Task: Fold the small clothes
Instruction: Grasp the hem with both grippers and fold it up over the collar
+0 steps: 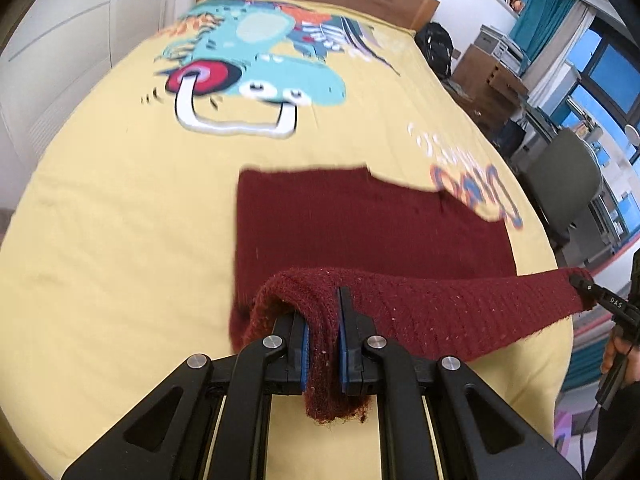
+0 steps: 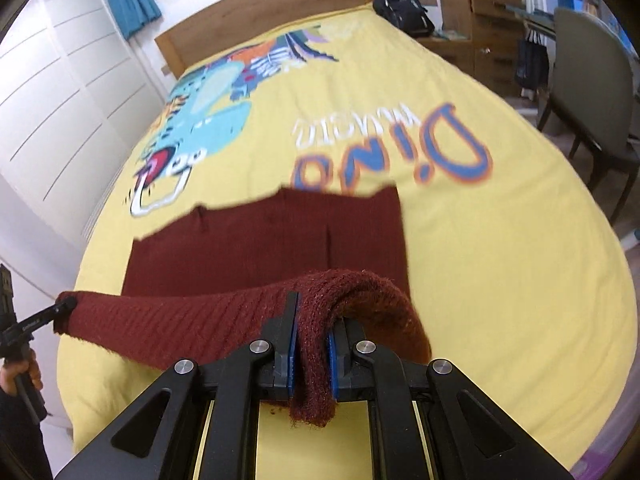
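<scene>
A dark red knitted garment point(image 1: 360, 224) lies on the yellow bedspread point(image 1: 120, 220); its near edge is lifted off the bed. My left gripper point(image 1: 324, 332) is shut on the left end of that lifted edge. My right gripper point(image 2: 312, 340) is shut on the right end. The edge hangs stretched between them. The right gripper point(image 1: 580, 282) shows at the right of the left wrist view, the left gripper point(image 2: 66, 306) at the left of the right wrist view. The far part of the garment point(image 2: 260, 240) lies flat on the bedspread point(image 2: 500, 260).
The bedspread has a dinosaur print point(image 1: 256, 64) and lettering point(image 2: 392, 148). A wooden headboard point(image 2: 260, 4) is at the far end. White wardrobe doors point(image 2: 60, 100) stand on the left. A black backpack point(image 2: 402, 8), wooden drawers point(image 2: 480, 20) and a grey chair point(image 2: 588, 92) stand on the right.
</scene>
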